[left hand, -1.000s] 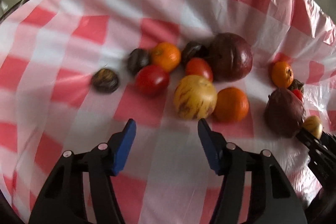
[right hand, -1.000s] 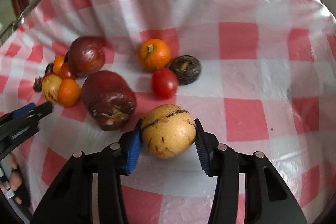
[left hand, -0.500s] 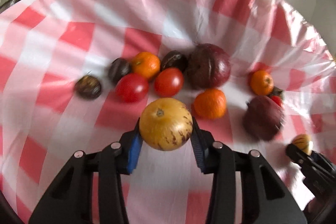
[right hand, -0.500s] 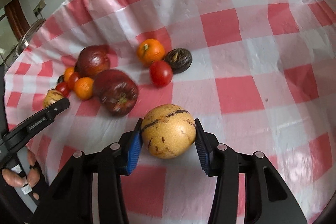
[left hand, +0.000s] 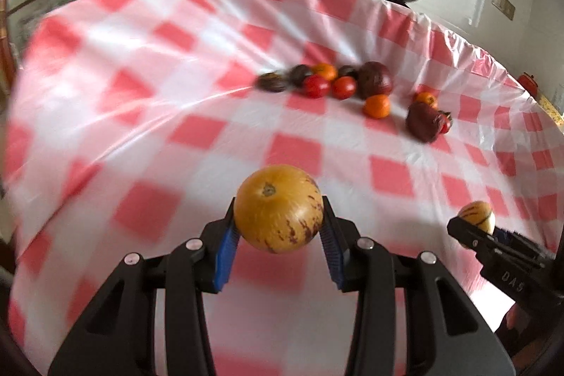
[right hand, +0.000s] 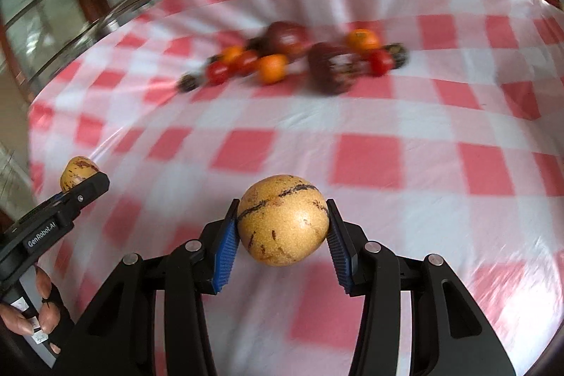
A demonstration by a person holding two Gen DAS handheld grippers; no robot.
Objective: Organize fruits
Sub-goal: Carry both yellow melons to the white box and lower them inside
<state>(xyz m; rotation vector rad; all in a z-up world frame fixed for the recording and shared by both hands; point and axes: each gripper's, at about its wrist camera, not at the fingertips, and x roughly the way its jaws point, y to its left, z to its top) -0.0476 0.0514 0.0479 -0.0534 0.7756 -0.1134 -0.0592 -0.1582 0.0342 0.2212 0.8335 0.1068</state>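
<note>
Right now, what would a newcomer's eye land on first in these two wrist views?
The yellow, purple-streaked fruit clamped in the left gripper fills the near centre, and a similar speckled fruit sits in the right gripper. Behind, a blurred cluster of fruits lies on the red-checked tablecloth.

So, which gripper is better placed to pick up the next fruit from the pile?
Neither yet: left gripper is shut on a yellow purple-streaked melon, right gripper on a tan dark-streaked melon. Both are far from the pile; one must unload first.
</note>
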